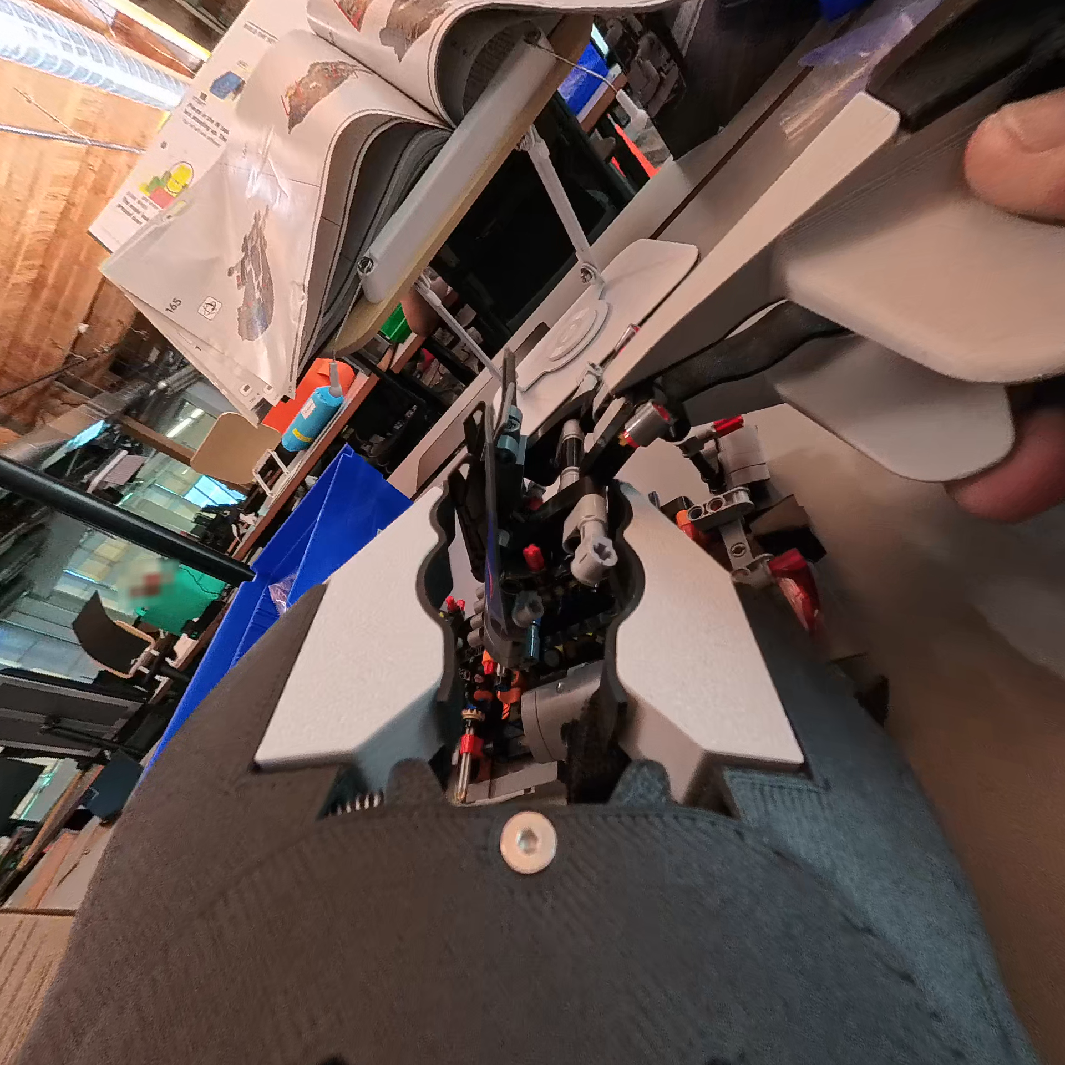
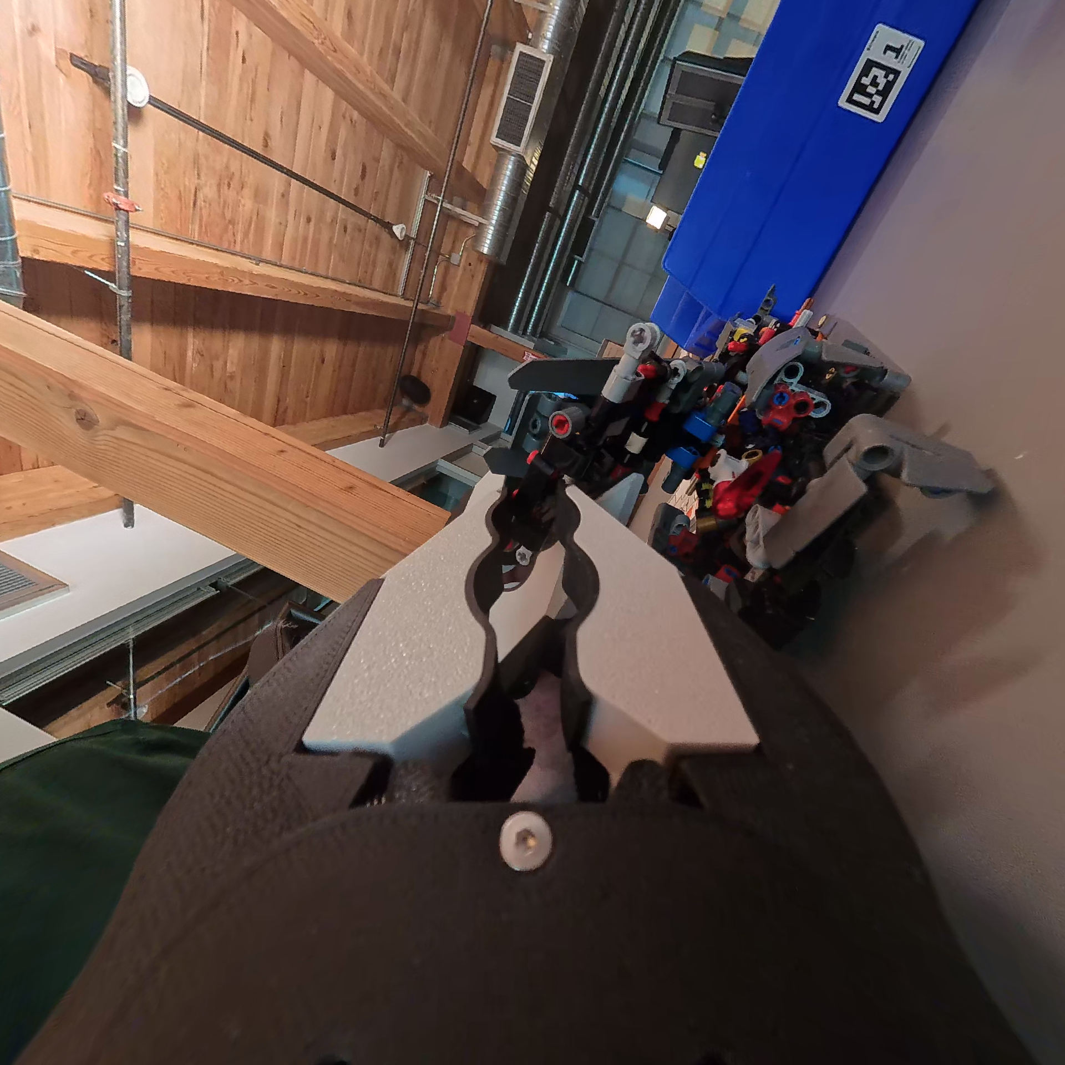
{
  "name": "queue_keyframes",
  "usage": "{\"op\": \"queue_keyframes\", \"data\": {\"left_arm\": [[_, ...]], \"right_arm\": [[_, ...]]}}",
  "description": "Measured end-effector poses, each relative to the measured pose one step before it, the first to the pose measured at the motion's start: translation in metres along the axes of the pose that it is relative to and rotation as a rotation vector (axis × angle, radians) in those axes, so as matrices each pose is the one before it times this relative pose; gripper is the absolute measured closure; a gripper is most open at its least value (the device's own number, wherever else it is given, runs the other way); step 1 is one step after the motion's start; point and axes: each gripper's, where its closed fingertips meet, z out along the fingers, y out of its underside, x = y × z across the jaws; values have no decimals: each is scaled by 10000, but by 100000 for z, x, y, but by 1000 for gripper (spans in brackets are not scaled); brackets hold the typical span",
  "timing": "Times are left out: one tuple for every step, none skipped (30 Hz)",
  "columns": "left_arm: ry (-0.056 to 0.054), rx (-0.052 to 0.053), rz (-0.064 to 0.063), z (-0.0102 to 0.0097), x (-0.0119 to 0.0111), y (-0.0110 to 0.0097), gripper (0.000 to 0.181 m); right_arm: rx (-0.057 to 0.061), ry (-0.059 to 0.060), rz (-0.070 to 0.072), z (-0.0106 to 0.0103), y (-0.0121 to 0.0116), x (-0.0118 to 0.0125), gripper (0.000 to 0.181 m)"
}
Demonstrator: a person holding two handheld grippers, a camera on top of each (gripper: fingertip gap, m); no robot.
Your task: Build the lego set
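The left gripper (image 1: 530, 507) points forward and tilted, its grey fingers (image 1: 369, 651) parted with a wide gap between the wavy inner edges. The right gripper (image 2: 533, 501) has its jaws nearly closed, the tips pinching a black piece. In the left wrist view, a hand (image 1: 1020, 167) wraps the right gripper's handle at upper right.
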Motion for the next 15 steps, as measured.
{"op": "queue_keyframes", "data": {"left_arm": [[-9, -41, -8, 36, -20, 100, 130], [-31, -21, 10, 11, -59, 61, 130], [-43, -26, 39, 30, -57, 68, 130], [-10, -8, 2, 1, -25, 19, 130], [-30, -16, 17, 9, -53, 32, 131], [-55, -52, 61, 34, -53, 90, 132], [-24, -28, 16, 33, -30, 72, 132], [-7, -9, -36, 8, -69, 40, 133], [-22, -41, -32, 22, -103, 102, 134], [-77, -79, -5, 48, -184, 187, 137], [-31, 45, 7, 9, -114, -20, 136], [-8, 38, 9, -11, -44, -62, 136], [-2, -4, 37, 14, 25, -9, 136], [1, 12, 11, 11, 37, -20, 137], [9, 1, -9, -9, 21, -2, 137]], "right_arm": [[6, 1, 3, -5, -12, -3, 169], [3, -3, -1, 2, -4, -3, 169], [4, 1, -2, -6, -10, 2, 169], [2, -6, 3, -2, 1, -2, 169], [9, -11, -5, -12, -16, -29, 169], [12, -4, -10, -10, -20, -15, 169], [10, -10, -1, -26, -14, -13, 169], [4, -21, 1, -18, -5, -37, 169], [-5, -6, -22, -30, -19, -26, 169], [-5, 23, -32, -46, -25, -3, 169], [-5, -4, -10, -42, -21, -24, 169], [2, -25, 9, -23, -4, -26, 169], [6, -10, 14, -10, -7, -7, 169], [3, -8, 18, -10, -10, -4, 169], [-4, -8, 7, -2, 0, -3, 169]]}}
